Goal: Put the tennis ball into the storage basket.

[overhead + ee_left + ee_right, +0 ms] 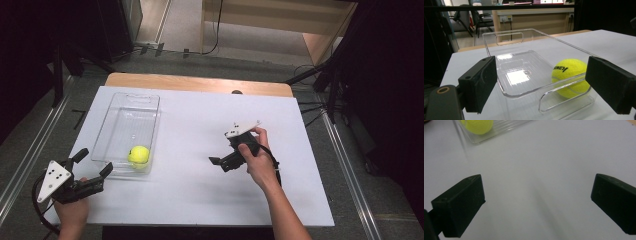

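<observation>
Currently the white table (pixel 200 190) carries a clear plastic bin (pixel 120 107) at its left side, long axis running away from the person. A yellow tennis ball (pixel 139 155) sits inside the bin at the near end, close to the near wall with its handle cut-out.

Left gripper (pixel 92 163): jaws spread wide, holding nothing, level with the bin's near wall and just short of it. Right gripper (pixel 216 161): jaws spread, holding nothing, over bare table well right of the bin, pointing toward it.

Risks, judged:
- Bin is light and unrestrained; a jaw bumping the near wall could shove or tilt it.
- Ball is free to roll; any jolt to the bin may send it to the far end.
- Ball is round and fuzzy; an off-centre pinch could squirt it out.
</observation>
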`<state>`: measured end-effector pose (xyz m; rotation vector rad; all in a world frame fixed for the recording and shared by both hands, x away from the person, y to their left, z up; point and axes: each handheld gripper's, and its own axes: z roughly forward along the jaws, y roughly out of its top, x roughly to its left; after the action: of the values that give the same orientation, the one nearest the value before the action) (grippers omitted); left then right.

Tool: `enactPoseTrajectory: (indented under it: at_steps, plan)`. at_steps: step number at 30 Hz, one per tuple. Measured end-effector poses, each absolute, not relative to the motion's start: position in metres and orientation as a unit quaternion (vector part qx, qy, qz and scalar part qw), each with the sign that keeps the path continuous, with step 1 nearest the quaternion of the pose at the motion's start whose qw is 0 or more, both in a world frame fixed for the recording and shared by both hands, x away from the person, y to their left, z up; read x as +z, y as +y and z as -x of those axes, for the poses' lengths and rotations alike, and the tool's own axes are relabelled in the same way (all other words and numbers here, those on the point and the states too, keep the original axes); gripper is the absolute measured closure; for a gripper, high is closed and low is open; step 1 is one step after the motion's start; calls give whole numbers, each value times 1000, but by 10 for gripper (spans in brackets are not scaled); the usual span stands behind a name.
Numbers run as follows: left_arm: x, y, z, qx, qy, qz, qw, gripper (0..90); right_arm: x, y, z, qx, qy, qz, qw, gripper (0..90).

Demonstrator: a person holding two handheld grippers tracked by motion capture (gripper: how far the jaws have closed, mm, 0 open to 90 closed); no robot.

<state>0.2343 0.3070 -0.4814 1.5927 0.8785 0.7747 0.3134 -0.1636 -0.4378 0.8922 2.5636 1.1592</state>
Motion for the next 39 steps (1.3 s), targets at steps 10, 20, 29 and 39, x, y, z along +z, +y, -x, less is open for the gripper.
enactPoseTrajectory:
  at_steps: [10, 20, 29, 39]
  plan:
    - [-482, 307, -234, 328, 371, -673, 550, 111, -447, -191, -305, 406, 850, -320, 102, 0]
    - [-481, 306, -234, 328, 370, -675, 548, 111, -455, -213, -295, 411, 838, -340, 113, 0]
    - [-481, 306, -234, 329, 369, -676, 547, 111, -461, -230, -286, 418, 829, -352, 119, 0]
    - [-481, 307, -234, 329, 370, -675, 547, 111, -467, -245, -278, 423, 819, -366, 130, 0]
